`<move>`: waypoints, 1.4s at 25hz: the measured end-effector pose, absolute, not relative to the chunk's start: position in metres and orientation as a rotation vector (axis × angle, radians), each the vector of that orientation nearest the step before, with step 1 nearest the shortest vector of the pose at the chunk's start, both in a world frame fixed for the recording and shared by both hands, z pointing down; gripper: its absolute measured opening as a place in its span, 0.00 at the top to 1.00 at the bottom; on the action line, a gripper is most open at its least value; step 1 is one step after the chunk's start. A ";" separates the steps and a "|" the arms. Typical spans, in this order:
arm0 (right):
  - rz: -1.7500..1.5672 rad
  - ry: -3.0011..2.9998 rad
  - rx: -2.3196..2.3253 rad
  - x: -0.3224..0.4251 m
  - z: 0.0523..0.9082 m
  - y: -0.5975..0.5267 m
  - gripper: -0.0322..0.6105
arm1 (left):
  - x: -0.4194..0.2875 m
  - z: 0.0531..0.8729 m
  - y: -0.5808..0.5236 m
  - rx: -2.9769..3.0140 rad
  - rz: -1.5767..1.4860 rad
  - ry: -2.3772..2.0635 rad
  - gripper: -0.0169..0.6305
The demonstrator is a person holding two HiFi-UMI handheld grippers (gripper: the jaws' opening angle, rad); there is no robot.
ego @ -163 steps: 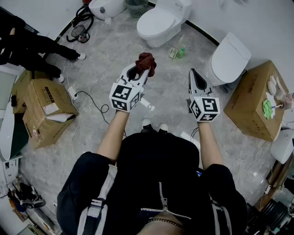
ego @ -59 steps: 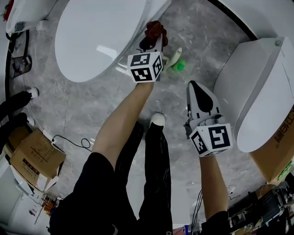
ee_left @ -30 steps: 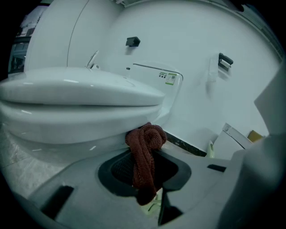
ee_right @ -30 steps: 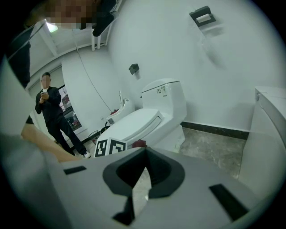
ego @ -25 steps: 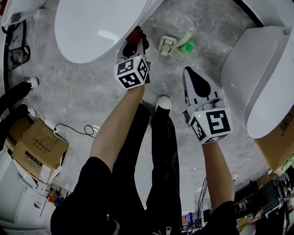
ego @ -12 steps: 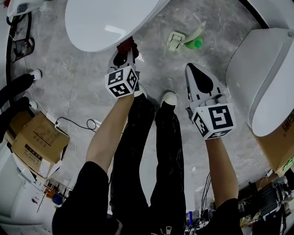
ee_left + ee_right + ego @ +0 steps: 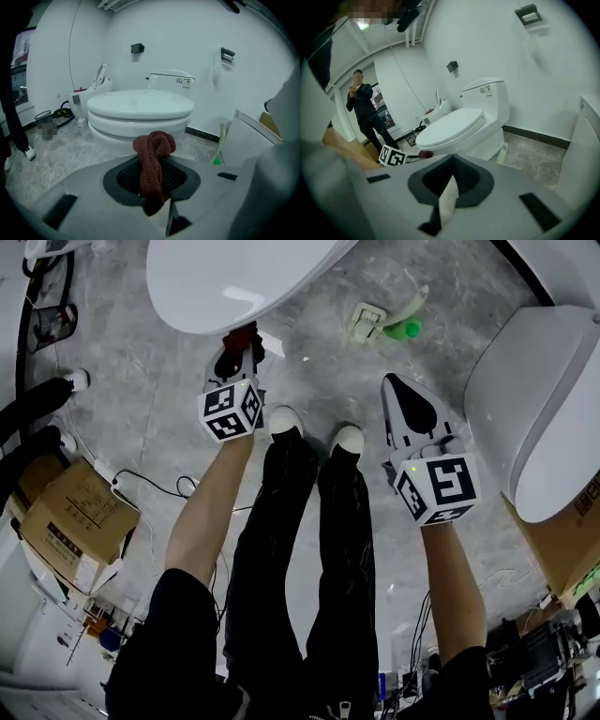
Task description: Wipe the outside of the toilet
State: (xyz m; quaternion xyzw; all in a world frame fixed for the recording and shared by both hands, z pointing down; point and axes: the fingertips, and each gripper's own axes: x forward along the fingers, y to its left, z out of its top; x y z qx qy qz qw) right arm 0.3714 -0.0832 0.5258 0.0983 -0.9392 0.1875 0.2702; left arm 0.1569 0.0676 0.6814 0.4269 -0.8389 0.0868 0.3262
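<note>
your left gripper (image 7: 153,190) is clenched on the red cloth (image 7: 153,159) by the toilet (image 7: 140,110) front; contact is unclear, and the bowl is cut off from above. your right gripper (image 7: 395,382) is clenched on nothing.

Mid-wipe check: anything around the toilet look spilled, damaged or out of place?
No spill or damage shows. Only oddity: a pale item with a green end sits loose on the floor beside the toilet; whether upright or tipped, I cannot tell.

Left gripper (image 7: 240,348) clamps red cloth (image 7: 242,333) at toilet (image 7: 225,282) front edge; right gripper (image 7: 392,383) well apart.
</note>
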 end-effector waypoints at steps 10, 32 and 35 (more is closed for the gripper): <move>0.494 -2.529 0.278 0.387 0.528 -0.094 0.95 | 0.140 0.681 0.106 1.016 0.252 -2.253 0.83; 0.578 -2.525 0.481 0.417 0.539 -0.159 0.95 | 0.221 0.688 -0.199 1.548 0.120 -2.074 0.83; 0.592 -2.510 0.493 0.419 0.544 -0.163 0.95 | 0.212 0.705 -0.221 1.467 0.060 -2.088 0.83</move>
